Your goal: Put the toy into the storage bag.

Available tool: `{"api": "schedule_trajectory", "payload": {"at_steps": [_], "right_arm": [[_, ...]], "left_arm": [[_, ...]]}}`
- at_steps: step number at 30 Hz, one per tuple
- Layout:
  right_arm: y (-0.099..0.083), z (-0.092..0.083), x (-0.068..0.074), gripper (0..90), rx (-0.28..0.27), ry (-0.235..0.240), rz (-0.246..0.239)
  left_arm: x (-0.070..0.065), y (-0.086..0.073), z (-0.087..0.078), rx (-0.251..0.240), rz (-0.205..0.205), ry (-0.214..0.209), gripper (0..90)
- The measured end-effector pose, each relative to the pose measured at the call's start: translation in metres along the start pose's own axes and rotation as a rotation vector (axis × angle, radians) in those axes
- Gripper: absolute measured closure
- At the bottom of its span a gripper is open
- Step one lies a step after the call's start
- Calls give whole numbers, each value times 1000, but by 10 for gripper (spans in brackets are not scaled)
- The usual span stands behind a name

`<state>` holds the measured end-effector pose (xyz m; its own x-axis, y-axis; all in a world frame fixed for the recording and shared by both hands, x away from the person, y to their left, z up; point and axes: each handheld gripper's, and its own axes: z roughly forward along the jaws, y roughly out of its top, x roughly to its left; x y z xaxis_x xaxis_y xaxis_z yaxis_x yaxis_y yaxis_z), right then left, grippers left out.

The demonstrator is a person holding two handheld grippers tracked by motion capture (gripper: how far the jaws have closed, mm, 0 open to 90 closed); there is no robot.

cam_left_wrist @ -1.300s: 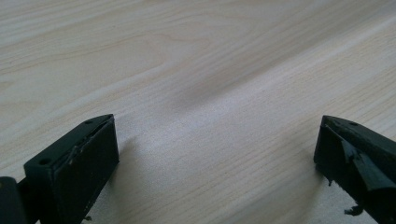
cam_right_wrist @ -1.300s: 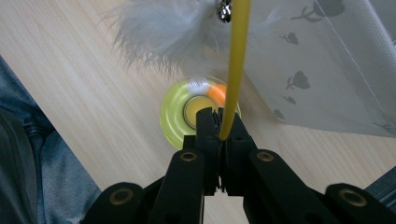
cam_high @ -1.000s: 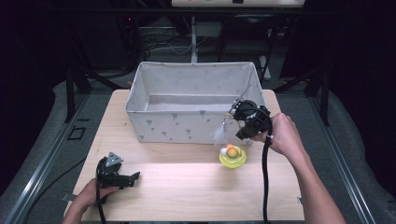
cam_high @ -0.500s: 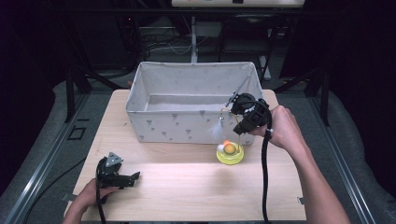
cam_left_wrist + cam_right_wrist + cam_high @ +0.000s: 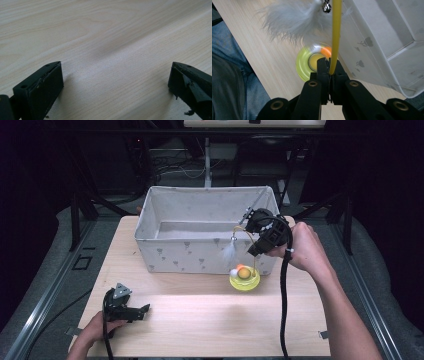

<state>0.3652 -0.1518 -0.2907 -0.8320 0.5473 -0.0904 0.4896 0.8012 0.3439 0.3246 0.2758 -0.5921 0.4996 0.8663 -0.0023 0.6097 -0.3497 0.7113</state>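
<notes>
The right gripper [image 5: 251, 231] is up off the table at the right, just in front of the fabric bin's [image 5: 165, 251] near-right corner, jaws clamped tight on a thin yellow wand [image 5: 335, 37]. In the right gripper view the wand runs straight up out from between the two black jaws, w/ a white feather tuft [image 5: 294, 21] and a small silver bell [image 5: 326, 8] hanging near its far end. From the high view the wand arcs over as a wire loop, feather [image 5: 229, 251] dangling to the left of the gripper, in front of the bin's near wall.

Below it sits the toy's base [image 5: 244, 279] (round, yellow-green, orange ball in the middle, small white ball at its left edge) on the table [image 5: 210, 320], just beside the bin's near wall. Can't tell if the base is touching the tabletop or lifted clear of it; the wand's lower end goes down into it.

The left gripper [image 5: 141, 311] is low at the near-left of the table, well apart from the toy, the person's hand [image 5: 95, 332] wrapped round its body. Its jaws stand wide apart w/ nothing but bare wood between them, as the left gripper view shows; the tips look to be right down at the tabletop.

Bin is pale grey w/ small dark prints, open at the top.
</notes>
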Motion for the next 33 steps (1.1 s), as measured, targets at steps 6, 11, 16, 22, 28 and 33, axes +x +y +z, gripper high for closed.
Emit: {"api": "schedule_trajectory", "payload": {"at_steps": [6,11,16,22,28,33], "right_arm": [[6,-10,0,880,-11,-1,-4],[10,-15,0,880,-18,2,-7],[13,-21,0,879,-21,4,-11],[18,-29,0,880,-27,-4,-17],[23,-36,-3,880,-28,-5,-16],[26,-42,-5,880,-39,-5,-16]], "left_arm": [[0,0,0,-1,-2,-1,0],[0,0,0,-1,-3,-1,0],[0,0,0,0,0,0,0],[0,0,0,1,0,-1,0],[0,0,0,4,1,-4,0],[0,0,0,4,0,-4,0]]}}
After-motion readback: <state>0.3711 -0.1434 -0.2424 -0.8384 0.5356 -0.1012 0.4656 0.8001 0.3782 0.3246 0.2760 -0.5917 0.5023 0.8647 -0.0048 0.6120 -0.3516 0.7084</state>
